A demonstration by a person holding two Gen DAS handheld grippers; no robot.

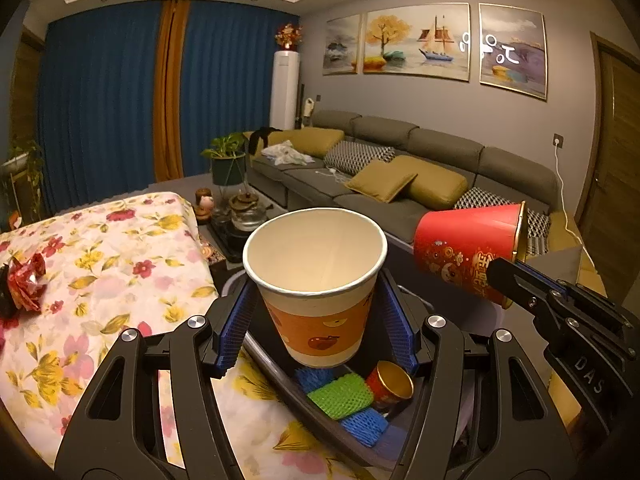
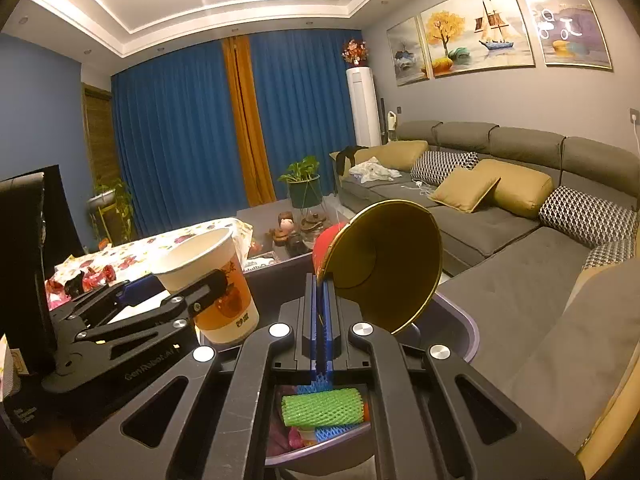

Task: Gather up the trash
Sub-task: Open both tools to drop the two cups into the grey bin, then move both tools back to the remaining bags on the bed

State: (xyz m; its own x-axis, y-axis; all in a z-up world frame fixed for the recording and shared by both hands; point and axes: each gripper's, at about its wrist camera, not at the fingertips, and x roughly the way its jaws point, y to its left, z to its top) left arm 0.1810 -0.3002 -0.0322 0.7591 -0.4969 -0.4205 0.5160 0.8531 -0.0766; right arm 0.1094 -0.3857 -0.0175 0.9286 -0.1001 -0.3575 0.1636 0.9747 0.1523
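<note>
Black claw arms fill the bottom of both wrist views. From the left wrist view, the left claw (image 1: 316, 320) holds a paper cup (image 1: 316, 280) between its two blue pads (image 1: 236, 328). This cup is upright, white inside, with an orange band and small fruit drawings on its wall. Its jaws stand at a middle width, pressed on the two sides of the cup.

Under this cup is a trash bin (image 1: 280, 376) with a dark inner wall. Inside the bin lie a green foam net (image 1: 340, 396), blue foam nets (image 1: 364, 424) and a small red cup with a gold inside (image 1: 390, 384). The paper cup hangs just above the opening of the bin and does not touch the things inside.

The right claw (image 2: 319, 312) is fully closed, and it pinches the rim of a red cup (image 1: 464, 252) that has gold lining. This cup is tilted on its side, with its mouth turned toward the right wrist camera. It also hangs over the bin, to the right of the paper cup, and the two cups do not touch.

To the left of the bin there is a bench (image 1: 100, 260) covered with a flowered cloth. A crumpled red wrapper (image 1: 26, 284) lies on it near the far left edge. Behind the bin I see a low tea table (image 1: 240, 216) with a glass teapot, a grey sofa (image 1: 400, 168) with yellow cushions, and blue curtains (image 1: 100, 100).
</note>
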